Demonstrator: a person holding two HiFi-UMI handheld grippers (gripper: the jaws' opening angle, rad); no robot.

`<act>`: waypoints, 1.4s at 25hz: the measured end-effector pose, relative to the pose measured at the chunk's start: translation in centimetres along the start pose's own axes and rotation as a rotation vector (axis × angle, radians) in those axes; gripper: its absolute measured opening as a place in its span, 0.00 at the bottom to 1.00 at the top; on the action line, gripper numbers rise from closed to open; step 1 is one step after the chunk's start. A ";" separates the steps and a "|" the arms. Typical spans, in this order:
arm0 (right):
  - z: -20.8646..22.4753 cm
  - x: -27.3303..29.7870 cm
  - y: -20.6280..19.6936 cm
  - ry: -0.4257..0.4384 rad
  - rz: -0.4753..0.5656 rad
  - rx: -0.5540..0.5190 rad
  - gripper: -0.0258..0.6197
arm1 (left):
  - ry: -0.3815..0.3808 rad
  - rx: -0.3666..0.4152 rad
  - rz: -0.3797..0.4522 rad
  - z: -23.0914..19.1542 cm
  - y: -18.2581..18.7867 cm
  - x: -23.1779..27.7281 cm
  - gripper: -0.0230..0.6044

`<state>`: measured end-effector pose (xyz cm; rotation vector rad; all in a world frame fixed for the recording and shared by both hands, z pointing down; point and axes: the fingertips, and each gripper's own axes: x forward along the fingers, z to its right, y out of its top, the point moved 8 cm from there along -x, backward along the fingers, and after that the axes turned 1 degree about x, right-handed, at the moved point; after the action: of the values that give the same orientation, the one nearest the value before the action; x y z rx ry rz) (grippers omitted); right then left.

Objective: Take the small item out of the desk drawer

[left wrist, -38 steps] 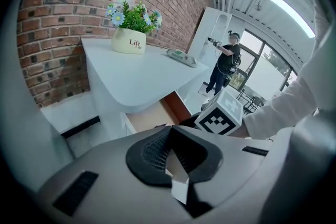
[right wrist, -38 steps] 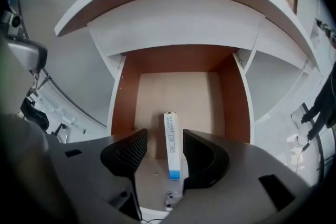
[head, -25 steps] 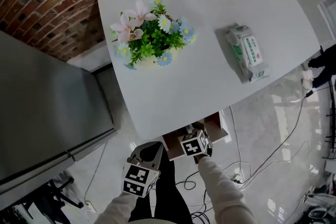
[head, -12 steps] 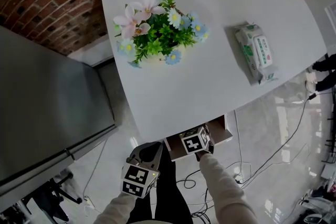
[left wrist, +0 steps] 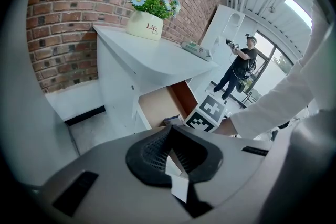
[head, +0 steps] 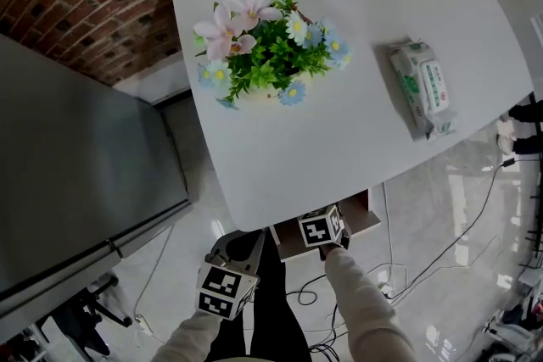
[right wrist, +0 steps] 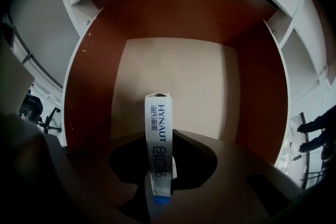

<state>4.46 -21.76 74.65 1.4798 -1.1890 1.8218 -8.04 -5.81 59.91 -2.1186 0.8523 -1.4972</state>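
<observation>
Under the white desk [head: 365,140] the brown desk drawer [right wrist: 94,86] stands pulled out. A small white box [right wrist: 159,134] with blue print stands on its narrow edge on the drawer floor. My right gripper [right wrist: 160,178] reaches into the drawer, and its jaws are closing with the box between them, the pads against its two sides. In the head view the right gripper [head: 321,226] shows only as its marker cube at the desk's front edge. My left gripper [head: 227,280] hangs shut below the desk, apart from the drawer [left wrist: 157,105].
A pot of flowers [head: 263,55] and a pack of wipes [head: 422,87] sit on the desk. A grey cabinet [head: 76,182] stands at the left. Cables [head: 441,258] lie on the glossy floor. A person [left wrist: 239,63] stands far off.
The right gripper's marker cube has moved a little further in under the desk edge. The head view has shifted, so the desk sits more to the right. The left gripper has stayed put.
</observation>
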 end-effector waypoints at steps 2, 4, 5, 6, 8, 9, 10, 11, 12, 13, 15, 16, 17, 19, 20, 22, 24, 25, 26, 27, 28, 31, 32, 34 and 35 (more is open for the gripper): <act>0.0 -0.1 0.0 -0.004 -0.001 0.002 0.19 | -0.002 0.001 0.000 -0.1 0.0 0.0 0.06; -0.2 -0.3 0.0 -0.004 0.001 0.005 0.18 | -0.006 0.006 0.001 0.0 0.1 -0.1 0.07; -0.2 -0.4 -0.1 -0.004 0.003 0.007 0.18 | -0.008 0.009 0.003 0.0 0.2 -0.1 0.07; -0.2 -0.5 -0.1 -0.006 0.004 0.009 0.18 | -0.011 0.012 0.005 0.0 0.4 -0.1 0.07; 0.0 -1.0 -0.1 -0.012 0.009 0.016 0.18 | -0.015 0.018 0.012 0.2 0.7 -0.1 0.07; 0.0 -1.3 -0.1 -0.014 0.013 0.021 0.18 | -0.017 0.021 0.014 0.3 0.8 -0.2 0.07; 0.0 -1.6 -0.1 -0.013 0.018 0.031 0.18 | -0.020 0.026 0.016 0.4 0.9 -0.2 0.07; 0.0 -2.0 -0.1 -0.012 0.023 0.044 0.18 | -0.023 0.030 0.017 0.5 0.9 -0.2 0.07; 0.0 -2.4 -0.1 -0.011 0.029 0.061 0.18 | -0.026 0.034 0.019 0.6 1.1 -0.3 0.06; 0.0 -2.8 -0.2 -0.010 0.036 0.077 0.18 | -0.028 0.037 0.020 0.7 1.2 -0.3 0.07; -0.1 -3.7 -0.3 -0.008 0.053 0.097 0.18 | -0.032 0.040 0.023 0.9 1.4 -0.5 0.07; -0.1 -4.0 -0.4 -0.007 0.061 0.102 0.18 | -0.033 0.043 0.024 1.1 1.4 -0.6 0.07; -0.2 -4.4 -0.4 -0.006 0.069 0.107 0.18 | -0.035 0.047 0.025 1.2 1.5 -0.6 0.07; -0.1 -5.2 -0.3 -0.007 0.087 0.120 0.18 | -0.039 0.059 0.028 1.4 1.6 -0.7 0.07; 0.0 -5.5 -0.4 -0.009 0.095 0.127 0.18 | -0.042 0.064 0.030 1.5 1.7 -0.7 0.07; 0.1 -6.2 -0.6 -0.014 0.104 0.137 0.18 | -0.047 0.072 0.035 1.7 1.9 -0.9 0.07; 0.1 -6.9 -0.8 -0.019 0.115 0.146 0.18 | -0.052 0.079 0.040 1.9 2.1 -1.1 0.07; 0.0 -7.3 -0.9 -0.019 0.118 0.149 0.18 | -0.054 0.084 0.042 2.0 2.2 -1.3 0.07; 0.0 -7.7 -1.0 -0.021 0.122 0.153 0.18 | -0.056 0.087 0.045 2.1 2.3 -1.4 0.07; -0.1 -8.1 -1.0 -0.023 0.128 0.157 0.18 | -0.059 0.091 0.048 2.2 2.3 -1.6 0.07; -0.1 -8.6 -1.1 -0.026 0.137 0.164 0.18 | -0.062 0.094 0.051 2.3 2.4 -1.7 0.07; -0.3 -10.1 -0.9 -0.031 0.176 0.205 0.18 | -0.071 0.106 0.057 2.7 2.7 -2.2 0.07; -0.4 -10.6 -0.8 -0.033 0.188 0.214 0.18 | -0.074 0.111 0.060 2.8 2.7 -2.4 0.07; -0.4 -11.6 -0.7 -0.039 0.209 0.225 0.18 | -0.082 0.121 0.065 3.1 2.9 -2.7 0.07; -0.5 -12.1 -0.7 -0.040 0.218 0.229 0.18 | -0.085 0.126 0.067 3.3 3.0 -2.9 0.07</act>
<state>8.14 -19.36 63.33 1.5671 -1.2357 2.1442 -6.38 -6.08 54.93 -2.0266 0.7703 -1.3790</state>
